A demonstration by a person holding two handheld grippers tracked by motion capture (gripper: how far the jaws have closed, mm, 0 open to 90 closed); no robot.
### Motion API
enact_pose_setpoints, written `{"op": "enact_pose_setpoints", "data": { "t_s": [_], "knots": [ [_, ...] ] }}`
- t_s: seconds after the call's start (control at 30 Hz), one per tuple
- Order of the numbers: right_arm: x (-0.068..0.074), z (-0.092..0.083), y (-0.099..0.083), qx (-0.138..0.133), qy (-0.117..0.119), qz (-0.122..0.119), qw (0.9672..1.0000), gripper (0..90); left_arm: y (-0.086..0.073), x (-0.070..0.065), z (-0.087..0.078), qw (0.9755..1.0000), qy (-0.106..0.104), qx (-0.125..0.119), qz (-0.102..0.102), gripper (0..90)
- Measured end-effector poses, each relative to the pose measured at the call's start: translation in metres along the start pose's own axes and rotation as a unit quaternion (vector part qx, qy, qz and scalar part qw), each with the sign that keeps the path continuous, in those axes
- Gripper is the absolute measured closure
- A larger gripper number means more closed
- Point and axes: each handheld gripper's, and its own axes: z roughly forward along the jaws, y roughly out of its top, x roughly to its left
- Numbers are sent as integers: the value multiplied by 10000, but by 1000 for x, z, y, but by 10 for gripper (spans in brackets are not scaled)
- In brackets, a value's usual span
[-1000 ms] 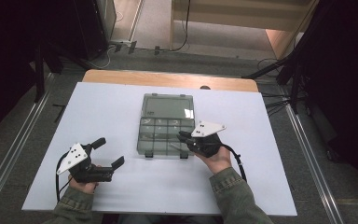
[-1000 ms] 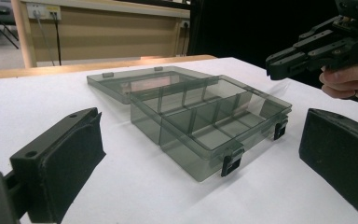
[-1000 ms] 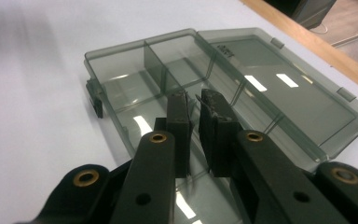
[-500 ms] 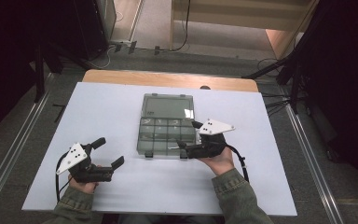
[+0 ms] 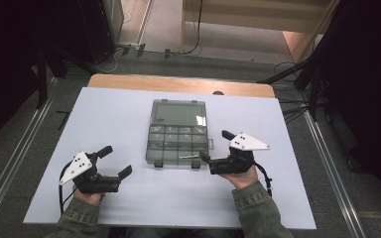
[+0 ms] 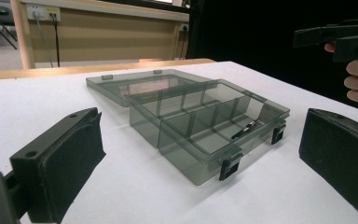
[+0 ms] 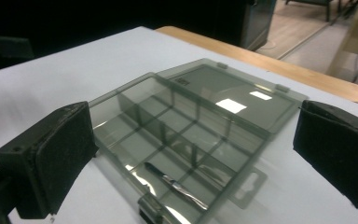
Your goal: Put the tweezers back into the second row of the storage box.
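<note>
While your left gripper (image 5: 119, 159) lay on the table (image 5: 104, 114) well to the left of the box (image 5: 149, 144), its jaws stood wide apart with nothing between them. That was a fair place for it: close enough to steady the box, yet out of the other hand's way.

The box sat in the middle of the table with its lid (image 5: 178, 113) thrown flat back on the far side and its two latches (image 5: 158, 163) facing you. A small dark piece (image 5: 188, 157), slim and partly shiny, lay in the front row, in a compartment toward the right end; what exactly it was I could not tell. In the right gripper view the piece (image 7: 170, 179) rested flat on the floor of its cell, clear of the dividers.

Your right gripper (image 5: 214, 145) hung just beside the box's front right corner. Its jaws had just been opening and stood as wide as they go, holding nothing, with the pads apart from the box wall.

As I judged it, the step was the release and the retreat. You did best to let go fully before pulling away, so the pads could not drag the piece out. You also needed to draw back level and clear of the right latch, since a knock there might have shifted the light box.
</note>
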Motion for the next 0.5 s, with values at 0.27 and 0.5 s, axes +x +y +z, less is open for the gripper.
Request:
{"op": "enact_pose_setpoints", "data": {
  "t_s": [0.27, 0.5],
  "knots": [
    [-10, -25, -13, -259, -343, 223, 9988, 0, 0, 0, 0, 10000, -10, -35, -30, 0],
    [-20, -45, -33, -394, -556, 396, 9969, 0, 0, 0, 1, 10000, 3, -56, -42, 0]
  ]
}}
